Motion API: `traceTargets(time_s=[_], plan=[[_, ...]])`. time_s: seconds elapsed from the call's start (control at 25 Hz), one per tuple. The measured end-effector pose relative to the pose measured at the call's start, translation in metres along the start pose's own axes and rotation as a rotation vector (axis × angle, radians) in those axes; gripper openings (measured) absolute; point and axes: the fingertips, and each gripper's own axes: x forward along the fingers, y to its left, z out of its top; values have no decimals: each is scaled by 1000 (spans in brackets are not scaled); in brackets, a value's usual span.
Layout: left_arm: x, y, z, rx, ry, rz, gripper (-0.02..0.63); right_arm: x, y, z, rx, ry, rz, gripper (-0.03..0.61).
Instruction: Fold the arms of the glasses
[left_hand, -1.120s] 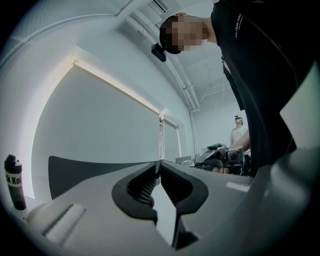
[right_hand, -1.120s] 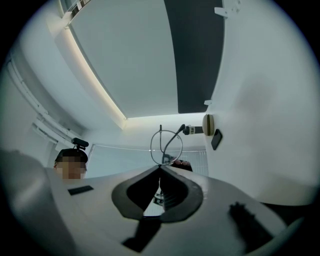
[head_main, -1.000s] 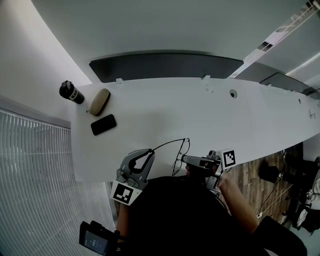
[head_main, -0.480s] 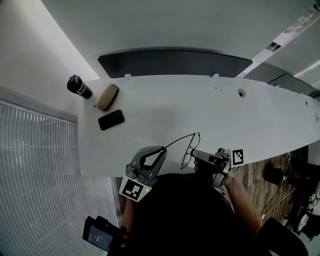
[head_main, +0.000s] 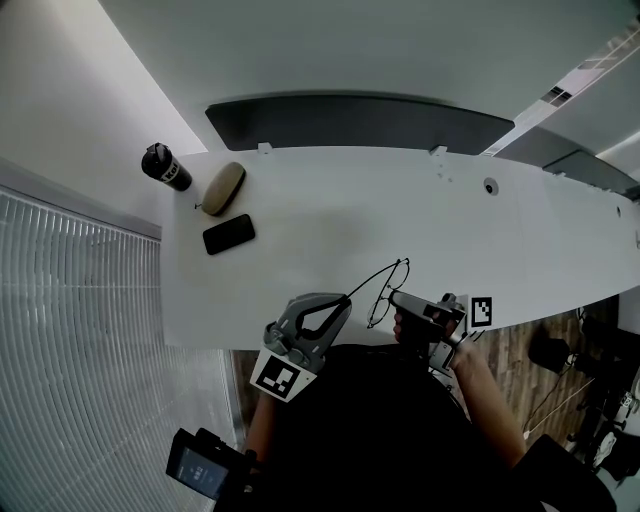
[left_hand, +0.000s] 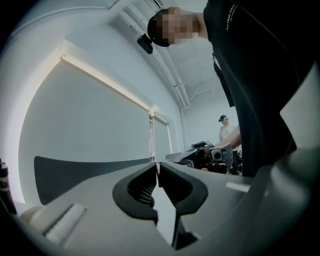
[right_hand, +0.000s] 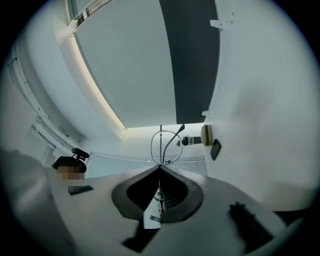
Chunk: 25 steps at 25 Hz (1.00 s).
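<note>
The glasses (head_main: 386, 292) are held clear of the bench (head_main: 330, 215), over its near edge at the lower centre of the head view. The right tool (right_hand: 160, 167) is clenched on the front frame. The left tool (head_main: 345, 299) is closed at its tips where the end of the open arm (head_main: 373, 280) meets them, apparently pinching it, though the wire is too fine to confirm in the left gripper view. Hazards: swinging the arm out of the hinge's plane would likely bend the wire or strain the hinge; a loose pinch could let the arm slip free; excess pressure from the right tool could twist a rim or mark a lens. The frame is thin dark wire with round rims, clear lenses and a darker sleeve on an arm end; expect it to flex readily. The tool jaws are grey with ribbed inner pads. The bench is smooth, matt white. At its upper left are a flat black phone (head_main: 229, 234), a rounded tan case (head_main: 222, 188) and a dark cylindrical bottle (head_main: 167, 166).
</note>
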Motion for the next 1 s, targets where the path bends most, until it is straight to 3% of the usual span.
traceTargets(time_s=[0.6,1.0], plan=[[4,-19,-3,27,0,-59,26,0,-1,5,-8,-46,-4,11],[8,-29,1,29,-14,-110,26,0,-3,5,-28,-24,-17,11]])
